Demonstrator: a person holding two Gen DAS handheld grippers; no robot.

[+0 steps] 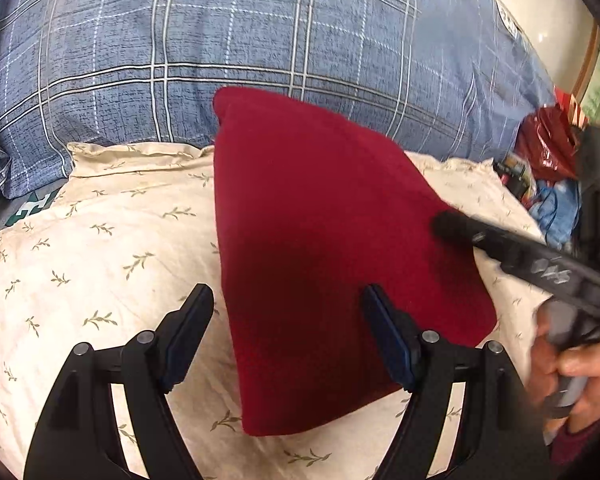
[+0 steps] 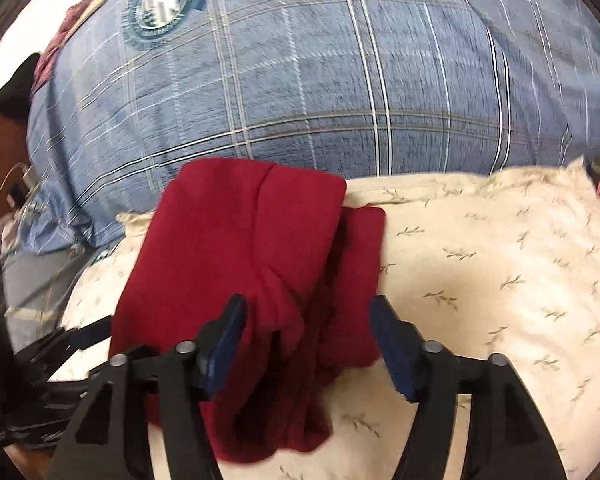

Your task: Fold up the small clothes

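Loosely, red garment [image 2: 236, 256] between parted fingers [image 2: 230, 320]

A cream pillow [image 1: 100, 240] printed with small green sprigs lies nearest the camera. Behind it, along its far edge, a blue checked quilt [image 1: 260, 32] bulges up, with a round green emblem [image 2: 160, 4] near its far left corner. Off the pillow's right edge sit a red plastic bag [image 1: 544, 144] and some crumpled blue cloth [image 1: 556, 212].

Your left tool [image 1: 286, 294] shows black arms, dark blue pads, silver pivot screws; right tool [image 2: 308, 306] matches.
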